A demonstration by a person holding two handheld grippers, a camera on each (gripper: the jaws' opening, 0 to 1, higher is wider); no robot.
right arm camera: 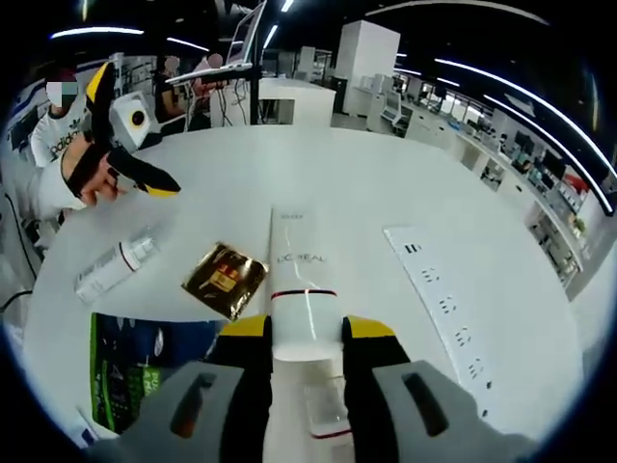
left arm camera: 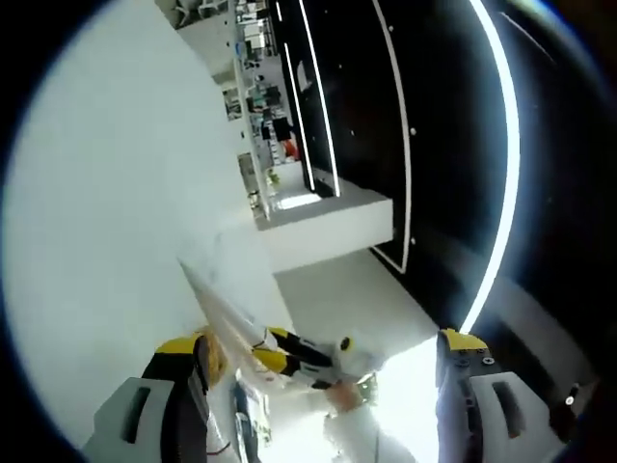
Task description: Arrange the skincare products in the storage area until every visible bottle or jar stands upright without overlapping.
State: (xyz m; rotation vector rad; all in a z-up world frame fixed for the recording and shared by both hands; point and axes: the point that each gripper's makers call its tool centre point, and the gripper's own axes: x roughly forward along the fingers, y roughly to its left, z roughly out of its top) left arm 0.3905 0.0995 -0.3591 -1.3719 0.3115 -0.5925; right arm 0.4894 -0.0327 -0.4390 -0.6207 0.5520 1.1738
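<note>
My right gripper (right arm camera: 308, 330) is shut on a long white L'Oreal tube (right arm camera: 297, 275) that points away from me over the round white table (right arm camera: 366, 193). A clear bottle with a white cap (right arm camera: 116, 266) lies on its side at the left. A brown and gold sachet (right arm camera: 225, 280) lies flat beside the tube. A hand holds my left gripper (right arm camera: 140, 135) up at the far left, jaws spread wide. In the left gripper view, my left gripper (left arm camera: 326, 347) is open with nothing between its fingers. Beyond it is the tube (left arm camera: 227, 309) held in the right gripper (left arm camera: 299, 359).
A green and blue packet (right arm camera: 135, 371) lies at the table's near left edge. A white power strip (right arm camera: 443, 299) runs along the right side. A person in a white top (right arm camera: 58, 125) sits at the far left. White counters (left arm camera: 328, 227) and desks stand beyond the table.
</note>
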